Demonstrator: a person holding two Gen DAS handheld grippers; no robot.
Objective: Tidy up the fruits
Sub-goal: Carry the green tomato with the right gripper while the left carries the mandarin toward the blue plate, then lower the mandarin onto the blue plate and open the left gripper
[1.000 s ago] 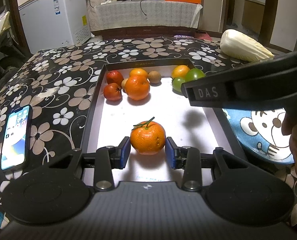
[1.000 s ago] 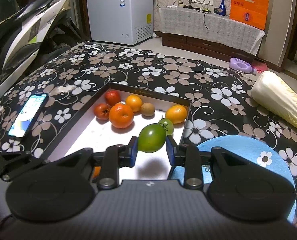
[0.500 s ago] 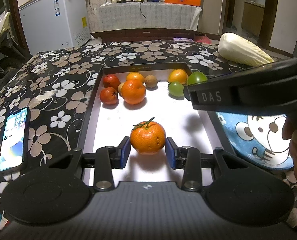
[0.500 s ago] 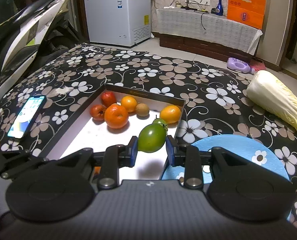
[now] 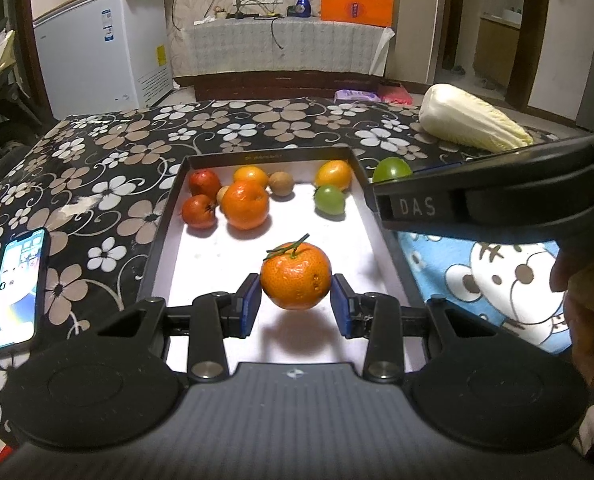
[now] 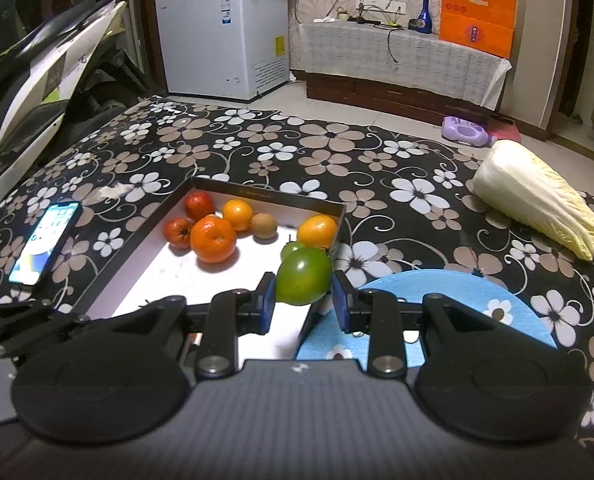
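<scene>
1. Flowered desk carries a black-rimmed tray holding 7 loose fruits.
2. Left hand-held gripper clamps a stemmed orange above the tray.
3. Right hand-held gripper clamps a green tomato over the tray's edge.

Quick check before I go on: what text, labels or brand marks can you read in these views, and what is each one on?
"DAS": on the right gripper's black body, in the left wrist view.
Tray far rim: faint print, too small to read.
Freezer stickers: blurred, unreadable.
Orange bag: logo and print, unreadable.
Phone screen: app icons, no legible words.
Blue bottle: label unreadable.
</scene>
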